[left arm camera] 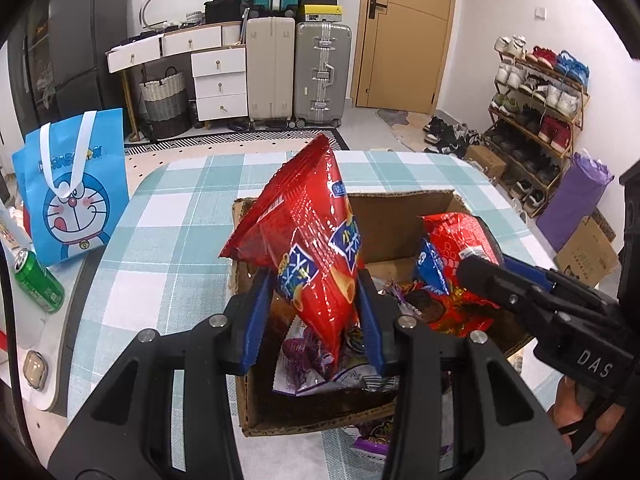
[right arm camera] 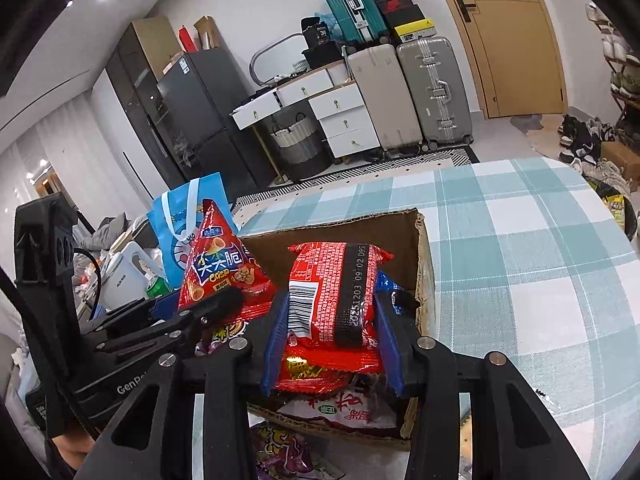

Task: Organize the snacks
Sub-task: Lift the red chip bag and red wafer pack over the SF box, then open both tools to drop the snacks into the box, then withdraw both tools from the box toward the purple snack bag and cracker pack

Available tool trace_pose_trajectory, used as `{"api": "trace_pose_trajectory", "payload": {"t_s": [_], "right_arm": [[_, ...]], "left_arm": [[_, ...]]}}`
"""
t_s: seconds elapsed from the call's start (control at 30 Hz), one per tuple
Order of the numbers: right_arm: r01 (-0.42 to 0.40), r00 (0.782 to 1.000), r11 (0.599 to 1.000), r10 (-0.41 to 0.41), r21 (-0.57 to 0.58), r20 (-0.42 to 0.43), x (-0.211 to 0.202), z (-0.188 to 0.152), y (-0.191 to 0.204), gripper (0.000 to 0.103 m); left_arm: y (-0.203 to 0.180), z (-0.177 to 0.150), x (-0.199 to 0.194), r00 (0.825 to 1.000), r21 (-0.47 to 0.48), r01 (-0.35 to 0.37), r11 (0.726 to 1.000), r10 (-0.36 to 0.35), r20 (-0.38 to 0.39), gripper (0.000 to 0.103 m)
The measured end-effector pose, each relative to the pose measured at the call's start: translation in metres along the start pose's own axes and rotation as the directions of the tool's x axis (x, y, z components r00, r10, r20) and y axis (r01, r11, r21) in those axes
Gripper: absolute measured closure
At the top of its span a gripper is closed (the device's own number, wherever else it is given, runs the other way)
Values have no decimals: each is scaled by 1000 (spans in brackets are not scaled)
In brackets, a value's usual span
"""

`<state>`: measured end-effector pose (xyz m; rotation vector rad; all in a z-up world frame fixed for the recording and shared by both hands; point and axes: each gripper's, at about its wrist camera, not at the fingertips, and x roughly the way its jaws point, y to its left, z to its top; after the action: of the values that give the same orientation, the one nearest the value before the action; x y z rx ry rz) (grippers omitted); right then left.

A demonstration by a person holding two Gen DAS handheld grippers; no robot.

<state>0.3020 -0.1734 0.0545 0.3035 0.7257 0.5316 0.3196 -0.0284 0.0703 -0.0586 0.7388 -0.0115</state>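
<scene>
A brown cardboard box stands on the checked tablecloth with snack packets inside. My left gripper is shut on a tall red crisp bag, held upright over the box's left part. My right gripper is shut on a red packet with a barcode, held over the box. In the left wrist view the right gripper enters from the right with its red packet. The right wrist view shows the left gripper and crisp bag at left. Purple and white packets lie in the box.
A blue cartoon tote bag stands left of the table, with a green can lying beside it. A white kettle sits at the left. A purple packet lies on the cloth in front of the box. Suitcases, drawers and a shoe rack stand beyond.
</scene>
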Motion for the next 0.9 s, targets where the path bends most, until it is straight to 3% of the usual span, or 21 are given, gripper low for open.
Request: {"api": "trace_pose_trajectory", "payload": {"t_s": [0.2,0.43,0.57,0.63,0.9], "right_arm": [[-9,998,1000,10,-9,57,-15,-2,-2,46],[36,998,998,-33,-48,63,-38,-8,-6,5],[43,997,997,-39,-56,70,-55,-16,-11,1],[46,997,997,-42,-56,66,-63,-21,-15,1],[65,996,998,-64,-18,58,-88,-47,-32,1]], "left_arm": [[-1,-5,-6,1000,-1,16,1000,-16,-10,61],[2,-13,-30,1000,22,20,1000,-20,12,20],[-3,-25,-48,1000,61,9,998,-11,28,13],[-4,-33,-57,999,67,9,998,-11,36,0],[-3,-66,-82,999,64,43,997,-44,17,0]]}}
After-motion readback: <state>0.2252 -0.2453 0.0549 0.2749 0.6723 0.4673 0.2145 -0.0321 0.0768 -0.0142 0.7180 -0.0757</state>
